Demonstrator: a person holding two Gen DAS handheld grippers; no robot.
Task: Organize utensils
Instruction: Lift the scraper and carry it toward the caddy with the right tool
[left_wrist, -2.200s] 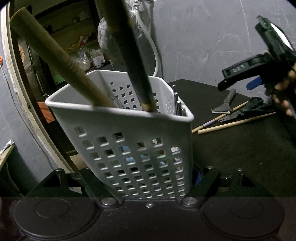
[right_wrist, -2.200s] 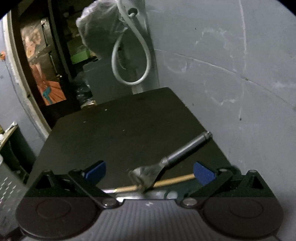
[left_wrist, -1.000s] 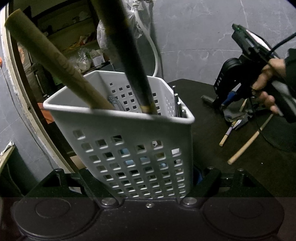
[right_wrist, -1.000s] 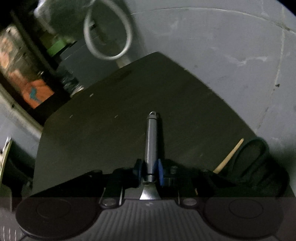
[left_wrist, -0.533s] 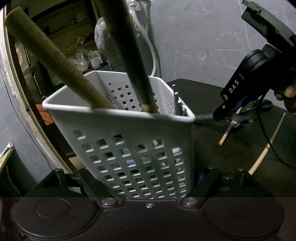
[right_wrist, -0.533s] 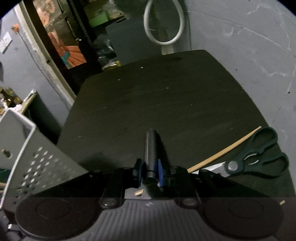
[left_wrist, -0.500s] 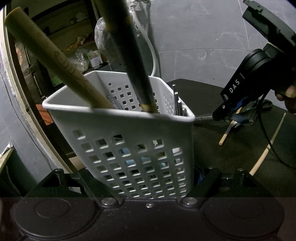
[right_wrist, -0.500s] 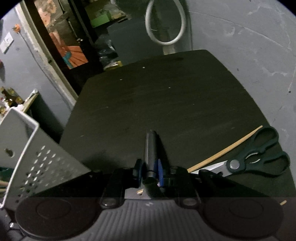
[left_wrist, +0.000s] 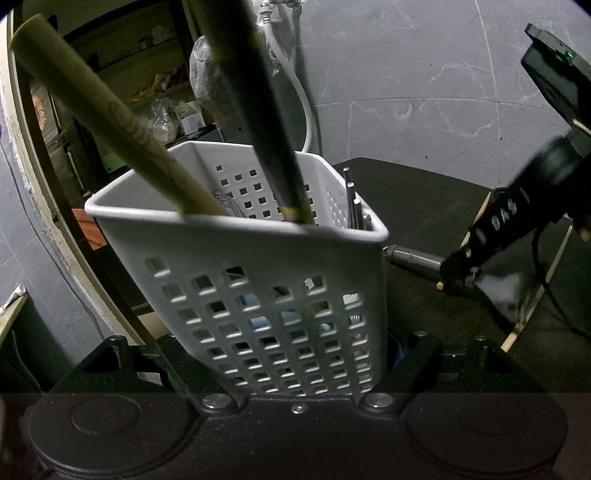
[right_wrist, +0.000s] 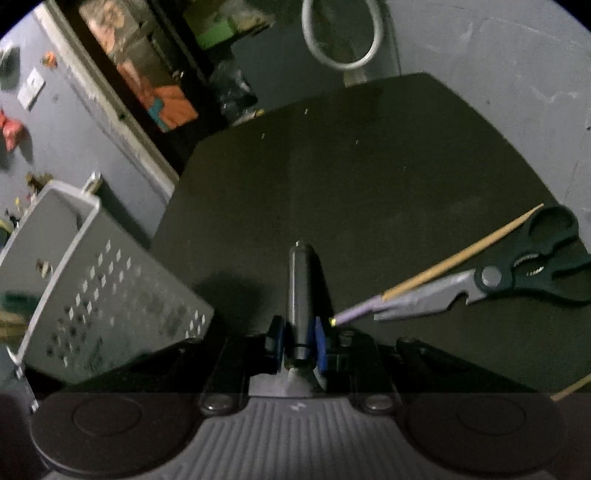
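Both jaws closed on loads: left gripper (left_wrist: 295, 354) clamps the white perforated basket (left_wrist: 258, 280) by its lower walls, basket tilted; right gripper (right_wrist: 298, 341) pinches the metal handle (right_wrist: 301, 288) of a flat-bladed utensil, handle sticking forward past the blue pads (right_wrist: 320, 345). Inside the basket, above the left jaws: wooden handle (left_wrist: 110, 110), dark handle (left_wrist: 258, 110), metal pieces at the right corner. Right of the right jaws on the dark table (right_wrist: 369, 166): scissors (right_wrist: 517, 277), chopstick (right_wrist: 461, 254) touching them; another chopstick (left_wrist: 535, 288) nearer. Basket sits left of the right jaws, close.
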